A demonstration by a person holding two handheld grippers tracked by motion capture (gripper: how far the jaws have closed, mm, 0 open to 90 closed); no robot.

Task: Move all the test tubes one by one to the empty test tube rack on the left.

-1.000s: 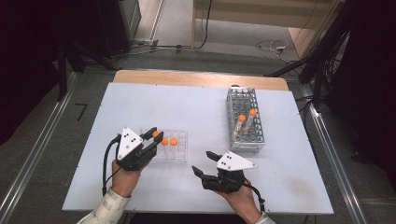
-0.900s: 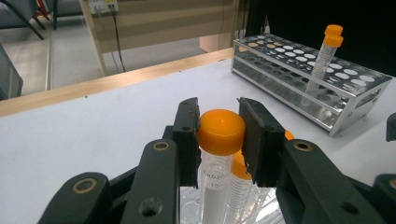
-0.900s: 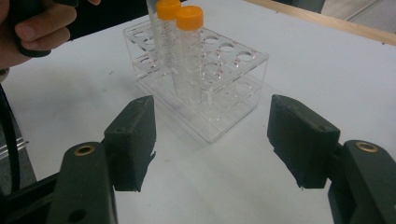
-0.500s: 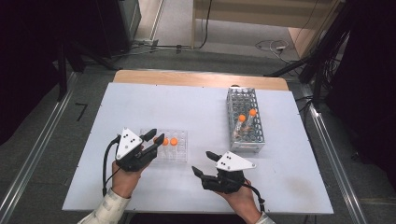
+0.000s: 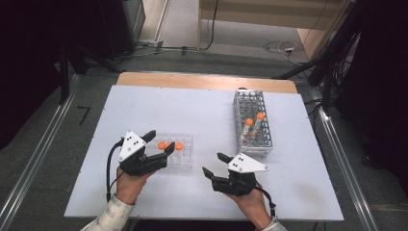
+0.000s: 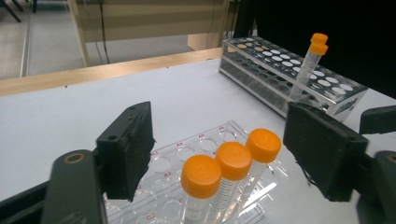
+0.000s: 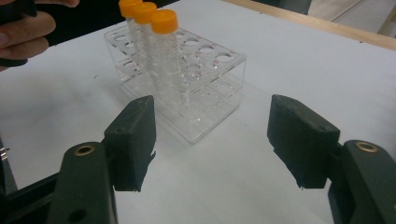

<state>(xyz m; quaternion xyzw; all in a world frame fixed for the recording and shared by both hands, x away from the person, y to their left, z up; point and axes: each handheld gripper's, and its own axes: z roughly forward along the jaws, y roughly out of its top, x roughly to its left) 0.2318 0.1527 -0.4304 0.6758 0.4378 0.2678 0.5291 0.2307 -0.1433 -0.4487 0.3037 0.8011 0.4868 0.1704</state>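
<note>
A clear plastic rack (image 5: 185,158) on the white table holds three orange-capped tubes (image 6: 233,156) in a row. My left gripper (image 5: 159,143) hovers over the rack's left end. Its jaws have just been opening and now stand apart either side of the caps without touching them (image 6: 224,144). My right gripper (image 5: 215,165) rests open to the right of the clear rack (image 7: 205,93), pointing at it, with nothing between its jaws (image 7: 212,140). A metal wire rack (image 5: 254,126) at the right carries two more orange-capped tubes (image 5: 250,123), leaning slightly.
The table's wooden far edge (image 5: 202,81) runs behind both racks. Bare white tabletop (image 5: 183,110) lies between the racks and toward the back. The hand on the left gripper (image 7: 23,35) shows at the top left of the right gripper view.
My left gripper's jaws have spread apart over the tubes in the clear rack. Neither hand has shifted, and the right gripper looks the same.
</note>
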